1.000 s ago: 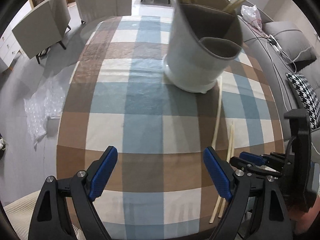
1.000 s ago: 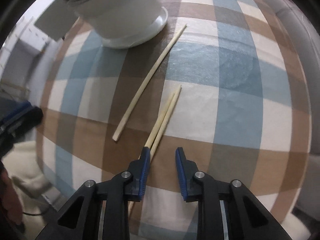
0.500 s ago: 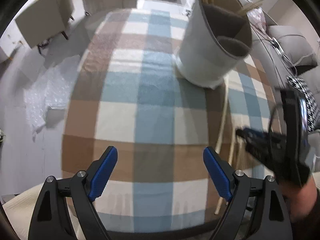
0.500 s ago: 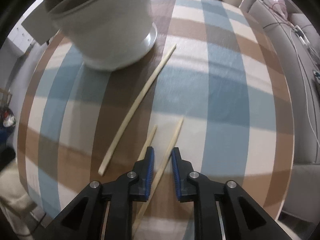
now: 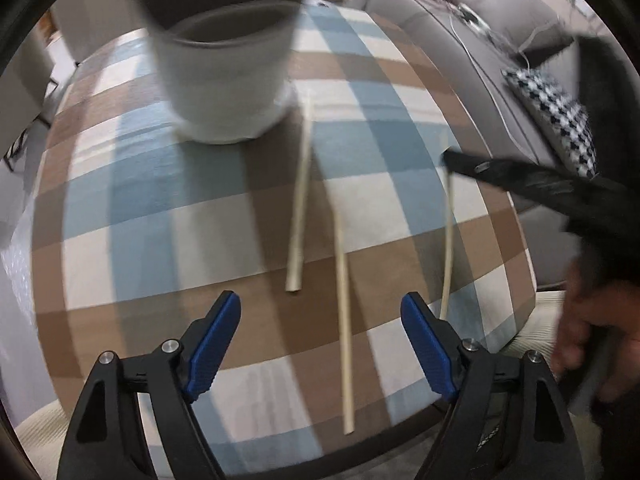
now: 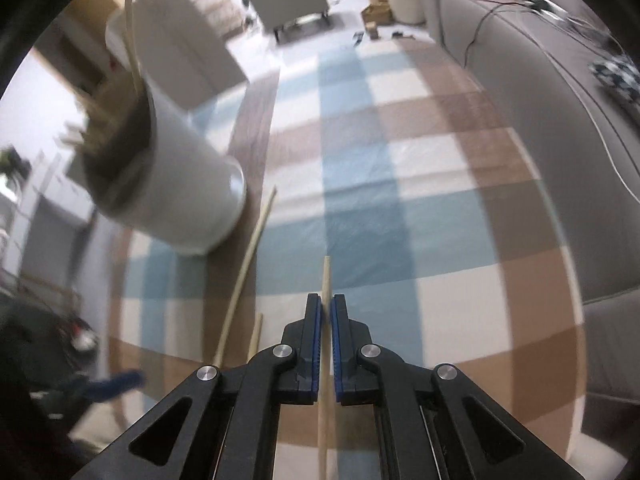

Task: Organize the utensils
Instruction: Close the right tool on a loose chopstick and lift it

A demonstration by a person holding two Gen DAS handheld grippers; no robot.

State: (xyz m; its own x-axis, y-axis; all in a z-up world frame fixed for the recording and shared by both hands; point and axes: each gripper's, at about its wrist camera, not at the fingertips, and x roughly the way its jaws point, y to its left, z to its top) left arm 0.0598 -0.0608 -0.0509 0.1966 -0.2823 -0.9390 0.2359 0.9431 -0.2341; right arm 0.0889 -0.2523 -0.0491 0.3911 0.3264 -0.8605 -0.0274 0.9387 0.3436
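Gripping: the right tongs [image 6: 325, 312] are pinching one pale chopstick [image 6: 325, 280] between their blue pads, its tip sticking out past the fingertips and its shaft running back under the tongs.
Held chopstick, from the left wrist: it is hanging thin and near upright [image 5: 449, 232] below the black right tongs [image 5: 450, 159], over the right part of the counter.
Loose chopsticks: two are lying on the checked cloth, a shorter-looking one [image 5: 301, 200] reaching up to the holder's base and a longer one [image 5: 344, 320] just to its right, running toward the near edge.
Utensil holder: the white round holder [image 5: 224, 76] is standing on the counter beyond the loose chopsticks; in the right wrist view several sticks are showing in its mouth [image 6: 168, 184].
Left tongs: the left tongs [image 5: 320, 344] are standing wide, their jaws closing slightly, with nothing pressed between the pads; the longer loose chopstick is lying beneath the gap.
Counter: the brown, blue and cream checked counter [image 5: 160, 208] is carrying everything.
Surroundings: a grey sofa [image 6: 560, 80] is sitting to the right, with a houndstooth cushion [image 5: 556, 120] on it.
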